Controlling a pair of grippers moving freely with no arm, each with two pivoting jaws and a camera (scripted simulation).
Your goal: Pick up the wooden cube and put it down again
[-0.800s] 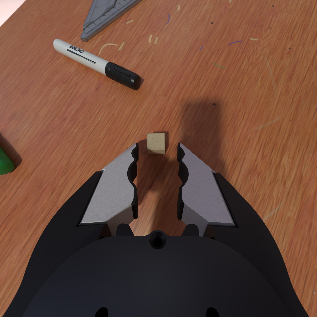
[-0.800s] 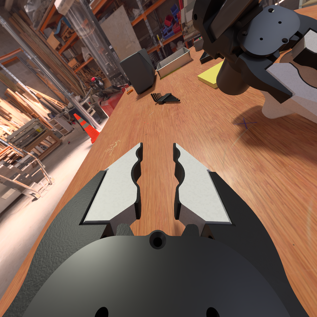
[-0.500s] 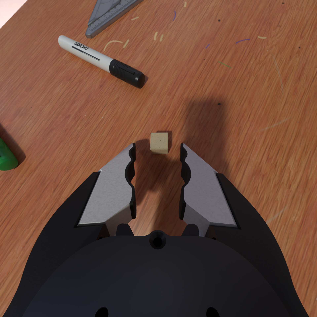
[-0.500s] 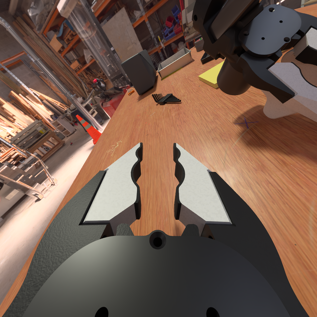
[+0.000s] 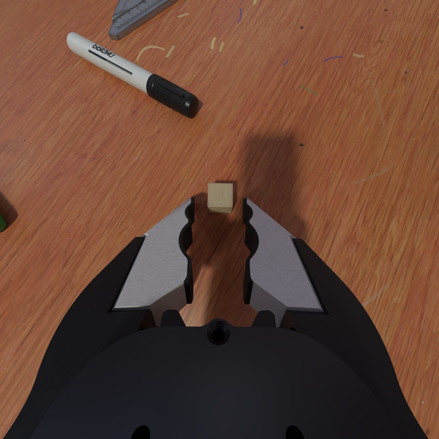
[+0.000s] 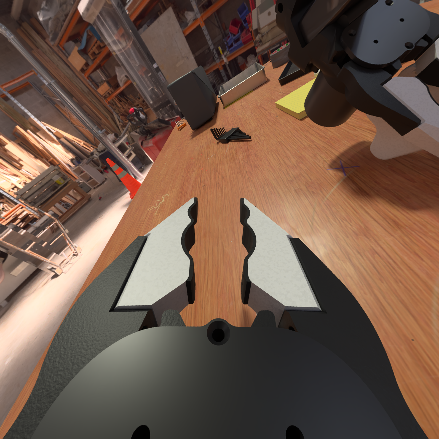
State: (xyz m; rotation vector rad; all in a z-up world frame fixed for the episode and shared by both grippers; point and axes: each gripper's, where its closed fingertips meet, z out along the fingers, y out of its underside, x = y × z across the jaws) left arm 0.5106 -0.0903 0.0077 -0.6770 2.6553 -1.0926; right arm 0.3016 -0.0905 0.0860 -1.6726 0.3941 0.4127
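Note:
The small pale wooden cube [image 5: 220, 197] lies on the reddish wooden table [image 5: 332, 213]. In the left wrist view it sits in line with the gap between my left gripper's fingertips, touching neither finger. My left gripper [image 5: 219, 200] is open and empty, looking down over the cube. My right gripper [image 6: 218, 200] is open and empty, low over bare table near the table's left edge. The left gripper's dark body [image 6: 356, 59] also shows in the upper right of the right wrist view. The cube does not show in that view.
A white marker with a black cap [image 5: 133, 73], a grey triangular ruler [image 5: 140, 16] and a green object [image 5: 2, 223] lie beyond and left of the cube. In the right wrist view are a yellow pad [image 6: 294, 102], hex keys [image 6: 230, 135], a black box [image 6: 192, 99] and a metal tray [image 6: 242, 83].
The left jaws widened, then narrowed a little. The left view shifted, so the cube now sits centred between the fingertips. The right gripper has barely moved.

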